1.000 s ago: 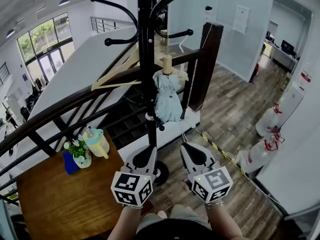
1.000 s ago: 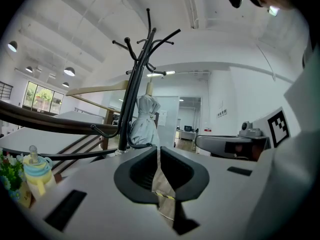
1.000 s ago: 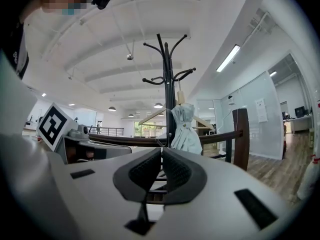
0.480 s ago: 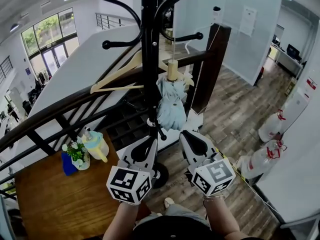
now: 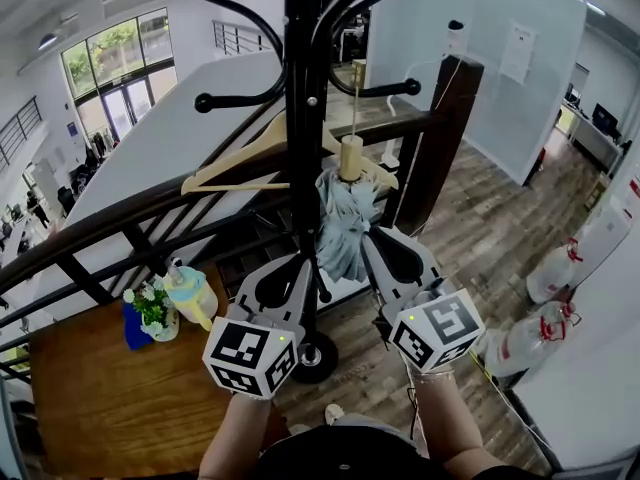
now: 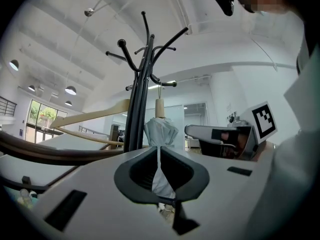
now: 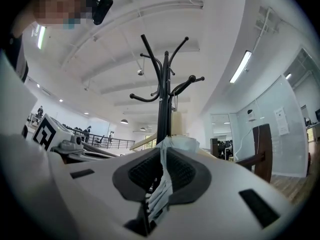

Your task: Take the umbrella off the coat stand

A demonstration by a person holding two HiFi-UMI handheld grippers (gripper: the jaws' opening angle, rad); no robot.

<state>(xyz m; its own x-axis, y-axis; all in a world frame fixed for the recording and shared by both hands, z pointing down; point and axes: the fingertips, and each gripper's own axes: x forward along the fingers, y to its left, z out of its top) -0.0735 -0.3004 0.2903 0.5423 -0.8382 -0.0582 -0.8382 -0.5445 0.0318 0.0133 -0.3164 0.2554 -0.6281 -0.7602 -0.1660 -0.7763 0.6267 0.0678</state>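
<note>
The black coat stand [image 5: 305,118] rises in the middle of the head view. A folded pale blue umbrella [image 5: 345,223] hangs from one of its hooks by a wooden handle [image 5: 350,158]. My left gripper [image 5: 300,266] is shut, its tip beside the pole and just left of the umbrella's lower end. My right gripper [image 5: 378,240] is also shut and sits close against the umbrella's right side. In the left gripper view the umbrella [image 6: 161,131] hangs beyond the closed left gripper [image 6: 159,148]. In the right gripper view its folds [image 7: 177,144] show just past the right gripper [image 7: 163,150].
A wooden hanger [image 5: 250,163] hangs on the stand. A dark stair railing [image 5: 120,218] and newel post [image 5: 440,138] run behind it. At lower left, a wooden table [image 5: 110,398] holds a flower pot [image 5: 155,308] and a jug [image 5: 192,290]. White canisters [image 5: 560,268] stand at the right.
Both grippers have risen from below the umbrella to its lower end, one on each side of it. Both stayed shut. The umbrella still hangs on its hook.
</note>
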